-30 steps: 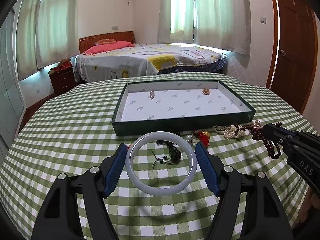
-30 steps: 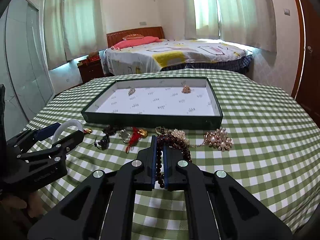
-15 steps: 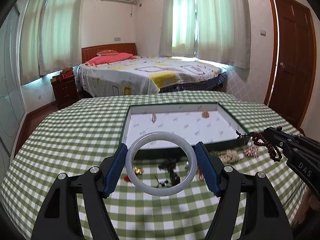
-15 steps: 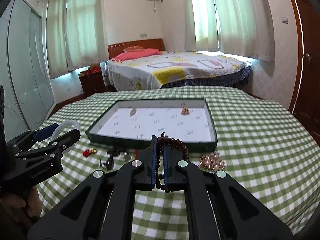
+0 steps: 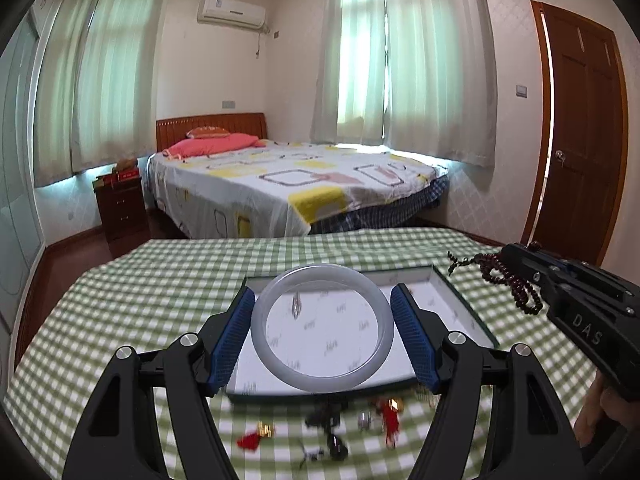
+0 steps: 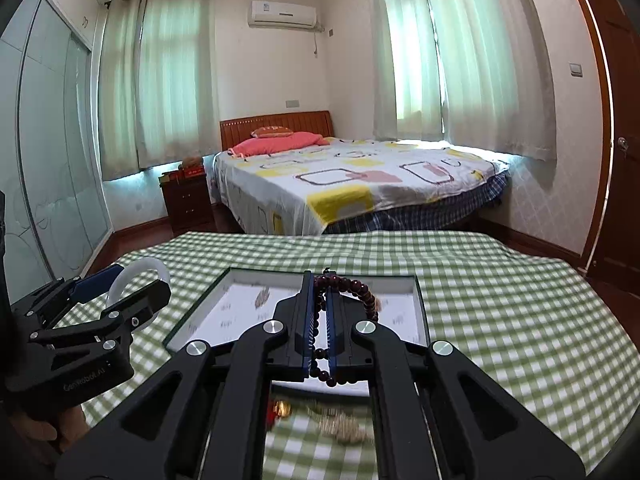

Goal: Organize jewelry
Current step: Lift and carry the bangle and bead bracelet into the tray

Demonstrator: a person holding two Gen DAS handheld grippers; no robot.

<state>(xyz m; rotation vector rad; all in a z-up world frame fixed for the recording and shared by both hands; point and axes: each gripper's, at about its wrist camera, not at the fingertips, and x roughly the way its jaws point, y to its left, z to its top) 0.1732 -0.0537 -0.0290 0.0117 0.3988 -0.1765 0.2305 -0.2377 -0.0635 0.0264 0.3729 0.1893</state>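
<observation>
Along the near edge of the table [image 5: 120,300], red and gold trinkets [image 5: 256,434] lie blurred on the checked cloth. Above them the left gripper [image 5: 323,330] has its 2 fingers spread wide, pressed against the sides of a pale bangle [image 5: 322,376]. The right gripper [image 6: 319,320] has its fingers nearly together, pinching a string of dark beads [image 6: 366,292]. Both hang over the tray [image 5: 460,300]. Beyond stands a bed [image 6: 360,176].

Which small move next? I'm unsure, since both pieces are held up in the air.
Probably lower the left gripper toward the tray: its fingers hold the white bangle above the white liner, so it could be released there.
</observation>
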